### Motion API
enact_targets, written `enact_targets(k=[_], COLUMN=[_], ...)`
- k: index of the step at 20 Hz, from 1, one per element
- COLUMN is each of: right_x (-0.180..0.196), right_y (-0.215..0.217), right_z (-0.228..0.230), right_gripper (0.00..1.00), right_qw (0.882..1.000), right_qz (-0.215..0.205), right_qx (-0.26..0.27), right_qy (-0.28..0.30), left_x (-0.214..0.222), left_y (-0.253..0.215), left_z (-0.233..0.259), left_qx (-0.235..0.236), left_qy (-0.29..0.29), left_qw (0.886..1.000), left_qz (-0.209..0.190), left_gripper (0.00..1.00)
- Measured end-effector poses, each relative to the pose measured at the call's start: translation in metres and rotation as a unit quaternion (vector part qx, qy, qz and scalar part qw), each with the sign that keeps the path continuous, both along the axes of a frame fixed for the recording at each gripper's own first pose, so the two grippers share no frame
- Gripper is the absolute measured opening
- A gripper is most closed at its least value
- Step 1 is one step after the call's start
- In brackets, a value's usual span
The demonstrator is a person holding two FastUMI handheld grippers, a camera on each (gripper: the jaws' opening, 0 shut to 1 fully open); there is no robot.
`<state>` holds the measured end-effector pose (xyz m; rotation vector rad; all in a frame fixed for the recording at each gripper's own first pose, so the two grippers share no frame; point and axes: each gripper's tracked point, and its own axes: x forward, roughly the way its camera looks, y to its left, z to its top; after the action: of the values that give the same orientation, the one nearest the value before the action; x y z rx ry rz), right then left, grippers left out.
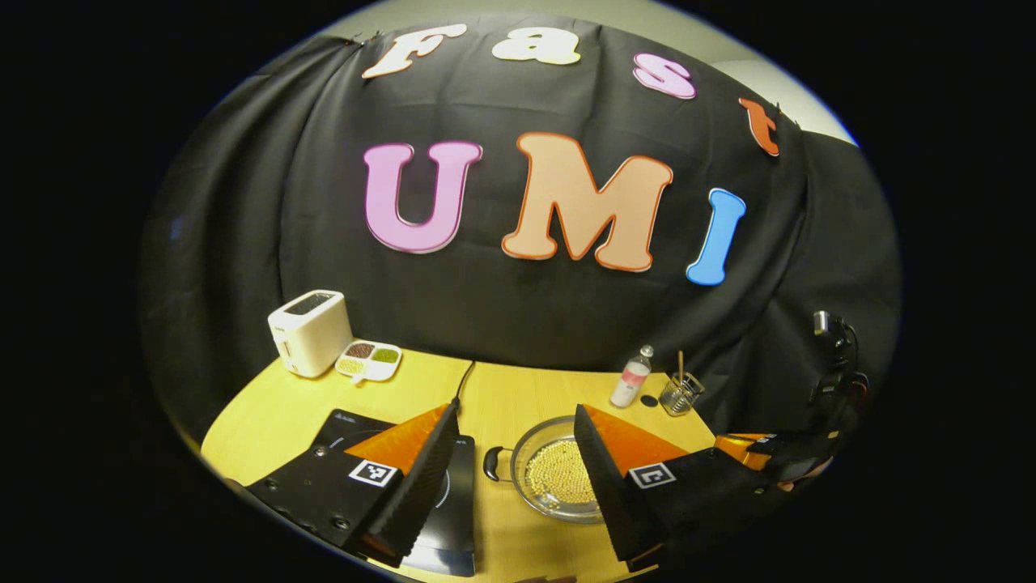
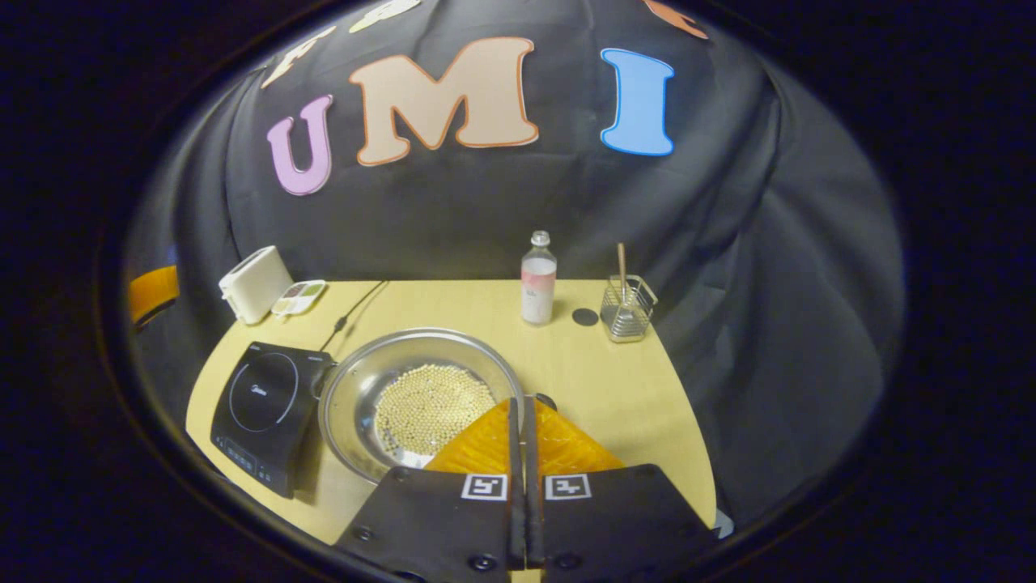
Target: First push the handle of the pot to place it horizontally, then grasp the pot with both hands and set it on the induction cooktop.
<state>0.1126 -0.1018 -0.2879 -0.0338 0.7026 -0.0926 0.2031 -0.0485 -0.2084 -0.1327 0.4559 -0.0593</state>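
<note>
We list first the pale yellow wooden table (image 2: 599, 389), rounded at its edges, bearing everything below. Next, the flat black induction cooktop (image 2: 263, 409), which sits at the table's left as the right gripper view has it, its cord running back toward the cloth wall. Just beside it, to the right and not on it, we record the round shiny steel pot (image 2: 364, 389), shallow, with a bed of small pale yellow beads (image 2: 429, 413) in its bottom; in the left gripper view one dark loop handle (image 1: 495, 463) points toward the cooktop. The left gripper (image 1: 514, 429) hovers above with fingers spread wide, one over the cooktop and one over the pot's rim. The right gripper (image 2: 520, 405) has its fingers pressed together at the pot's near right rim; whether they touch the dark handle there we cannot tell. At the back left stands a white two-slot toaster (image 2: 255, 283), beside it a white divided dish of grains (image 2: 299, 296). At the back right: a clear plastic bottle with a pink label (image 2: 538, 283), a small dark round disc (image 2: 584, 317), and a wire holder with a wooden stick (image 2: 627, 312).
</note>
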Motion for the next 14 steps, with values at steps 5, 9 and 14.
enact_targets(k=[5, 9, 14], right_x=[0.007, 0.009, 0.026], right_y=[0.000, -0.008, -0.015], right_z=[-0.017, -0.044, -0.073], right_gripper=[0.23, 0.49, 0.87], right_qw=[0.999, 0.998, 0.996], right_qz=[-0.023, -0.017, -0.023], right_qx=[0.005, -0.002, 0.016], right_qy=[0.027, 0.067, 0.090], left_x=[0.018, 0.031, 0.042], left_y=[0.003, -0.003, -0.009], left_z=[-0.039, -0.069, -0.103], left_qx=[0.001, 0.010, 0.028], left_qy=[0.043, 0.075, 0.114], left_qw=[0.999, 0.997, 0.993], left_qz=[-0.018, -0.017, -0.019], left_gripper=[0.89, 0.87, 0.88])
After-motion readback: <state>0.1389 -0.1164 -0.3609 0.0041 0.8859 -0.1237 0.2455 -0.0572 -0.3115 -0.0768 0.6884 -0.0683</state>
